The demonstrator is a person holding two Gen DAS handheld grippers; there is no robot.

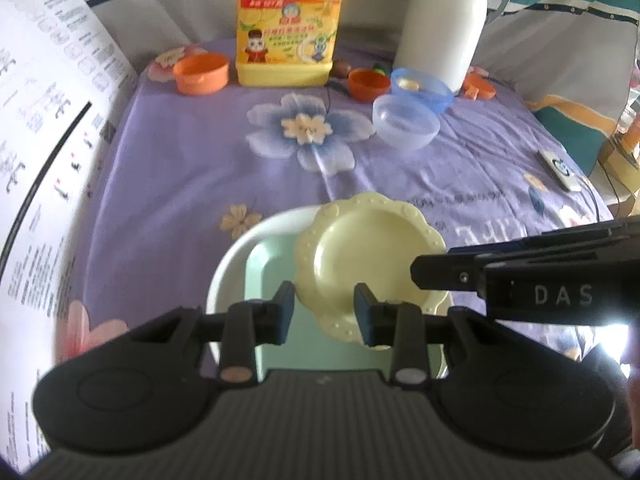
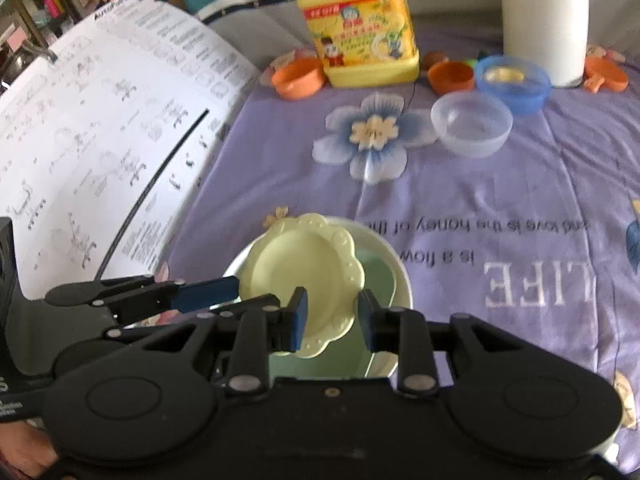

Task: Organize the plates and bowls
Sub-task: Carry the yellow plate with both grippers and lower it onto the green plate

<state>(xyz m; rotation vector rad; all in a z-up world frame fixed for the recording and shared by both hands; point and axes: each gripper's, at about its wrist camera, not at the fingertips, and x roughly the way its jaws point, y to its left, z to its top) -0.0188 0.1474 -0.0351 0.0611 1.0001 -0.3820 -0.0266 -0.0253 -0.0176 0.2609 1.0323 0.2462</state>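
**Plates stacked, bowls yet to be gathered**

Already the pale yellow scalloped plate lies on top of a mint green plate, and both sit inside a white dish at the near middle of the purple flowered cloth. The yellow plate rides off-centre, its rim overhanging the white dish toward 3 o'clock in the left wrist view. By my reading, that stack is the finished part of the job.

Both grippers hover just above it. The left gripper has its fingers partly spread with nothing between them; the plate shows through the gap below. The right gripper is likewise partly spread and empty, reaching in from 3 o'clock in the left view.

Farther out, toward 1 o'clock, the bowls are unsorted: a clear bowl touches or nearly touches a blue bowl behind it, which has something pale inside. An orange bowl stands at 11 o'clock beside the yellow detergent jug, another orange bowl sits just left of the blue one, and a third orange piece lies beyond the white jug. Nesting these looks like what is left.
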